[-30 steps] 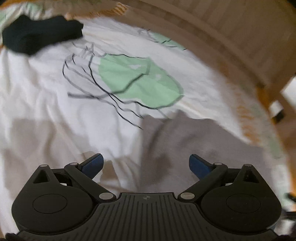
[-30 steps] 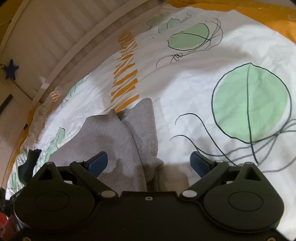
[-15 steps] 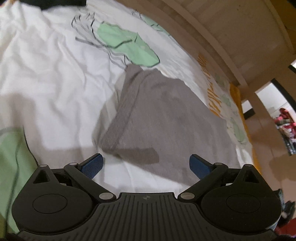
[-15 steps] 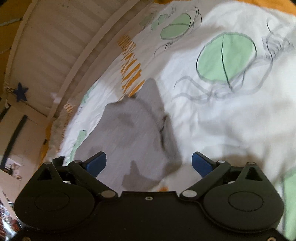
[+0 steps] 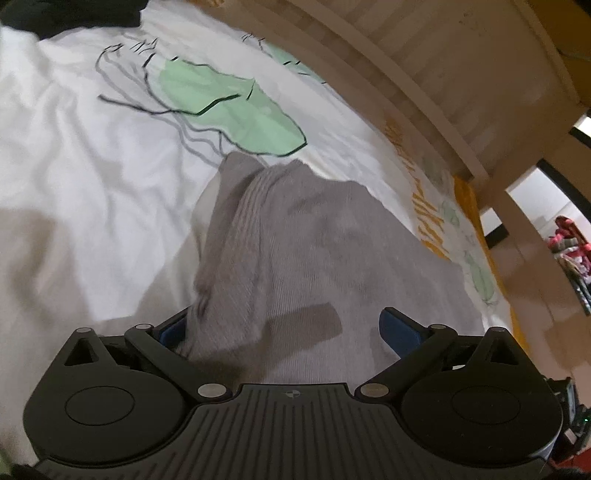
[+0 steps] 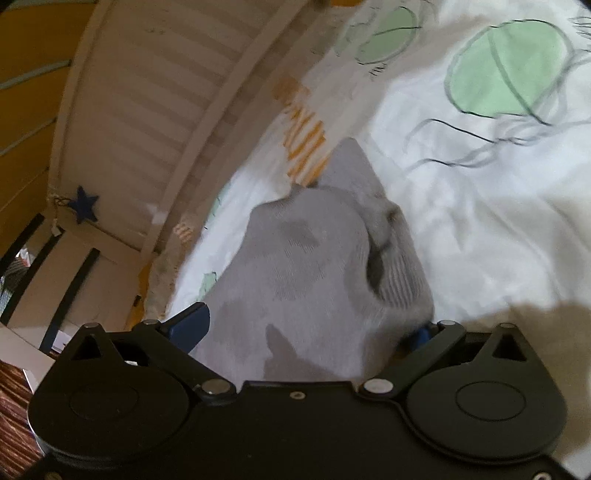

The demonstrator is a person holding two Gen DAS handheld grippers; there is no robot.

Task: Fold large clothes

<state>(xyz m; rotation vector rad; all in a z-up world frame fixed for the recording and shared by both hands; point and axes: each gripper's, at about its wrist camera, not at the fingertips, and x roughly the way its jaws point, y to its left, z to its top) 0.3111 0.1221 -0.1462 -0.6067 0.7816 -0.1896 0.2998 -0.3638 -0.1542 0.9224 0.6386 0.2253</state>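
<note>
Largest item: white bed cover printed with pale green leaf shapes, thin black line drawing and orange stripe patches (image 5: 85,192), spread over a bed beside a pale slatted wooden bed rail (image 6: 155,110). No containers in view; the bed cover is the only bearing surface.

On it lies the grey knitted garment with a ribbed band (image 5: 317,251), crumpled, folded over itself along its ribbed edge. In the left wrist view it lies just below the large green leaf print and runs down to the gripper. In the right wrist view the same garment (image 6: 306,273) lies between the orange stripes and the gripper, ribbed fold on the right side.

A dark, near-black piece of cloth (image 5: 66,14) sits at the top left corner of the bed cover, well apart from the grey garment.

Left gripper (image 5: 284,328): jaws wide; grey fabric lies between the blue pads (image 5: 400,334), the left pad partly hidden behind the ribbed fold. Cannot tell whether either pad presses on it.

Right gripper (image 6: 306,328): jaws wide, have just been opening; fabric lies between them, the right pad nearly covered by it.

Against one second ago: both views are nearer the garment, which then lay ahead of the pads and now fills the space between them.
</note>
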